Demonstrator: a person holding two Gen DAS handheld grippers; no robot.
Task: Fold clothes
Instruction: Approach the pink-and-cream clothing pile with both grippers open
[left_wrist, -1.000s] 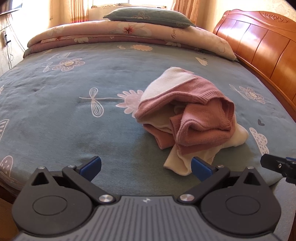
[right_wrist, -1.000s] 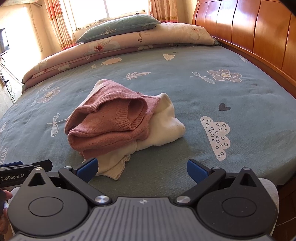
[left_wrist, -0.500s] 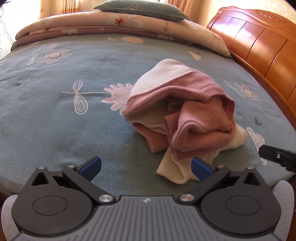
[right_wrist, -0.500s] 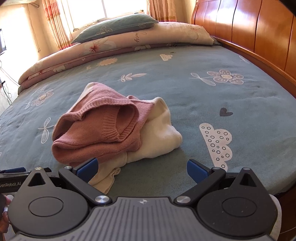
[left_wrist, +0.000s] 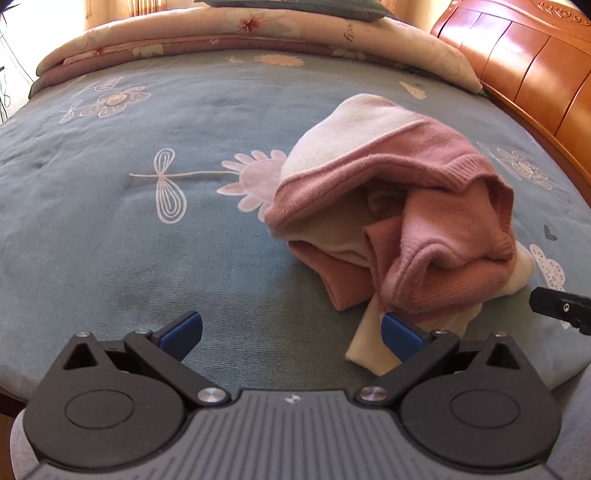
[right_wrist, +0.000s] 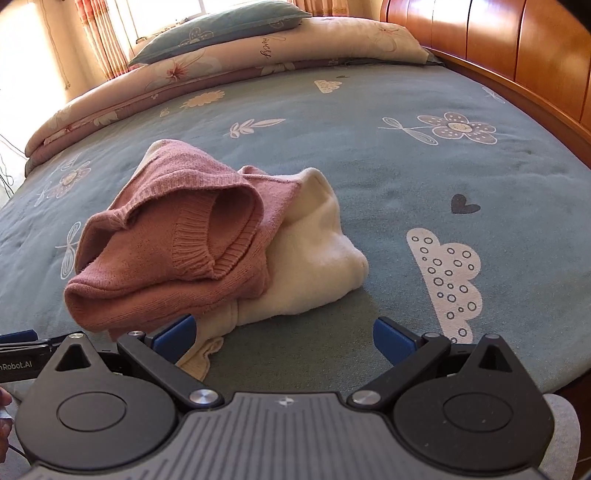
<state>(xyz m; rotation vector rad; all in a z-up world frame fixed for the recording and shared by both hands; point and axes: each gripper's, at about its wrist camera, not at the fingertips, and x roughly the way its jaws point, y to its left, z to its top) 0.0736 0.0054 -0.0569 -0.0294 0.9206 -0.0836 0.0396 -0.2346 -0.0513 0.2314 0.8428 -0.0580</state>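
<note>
— On the blue-green bedspread printed with flowers and clouds (left_wrist: 155, 236), what is seen?

— A crumpled pink and cream knitted sweater (left_wrist: 399, 221) is heaped right of centre in the left wrist view; in the right wrist view the same garment (right_wrist: 192, 251) is found left of centre, its ribbed opening turned toward the camera. A cream corner is trailed toward the near edge of the bed.

— How are the tools set?

— The left gripper (left_wrist: 291, 332) is held low at the near edge with its blue-padded fingers (left_wrist: 181, 330) wide apart and nothing between them; the right-hand pad is just beside the trailing cream corner, though contact cannot be confirmed. The right gripper (right_wrist: 284, 334) is likewise spread and empty, its left pad just beside the cream hem.

— What has changed over the last second?

— Both views have been brought closer: the heap is now larger in each frame, and less of the folded floral quilt (right_wrist: 236, 62) and the orange wooden headboard (right_wrist: 517, 48) is shown than before. The garment itself has not been disturbed.

— What is meant for the task?

— An approach is judged to be under way. Nothing has been grasped yet, so folding has not begun; the bundle would first have to be picked up and spread flat.
</note>
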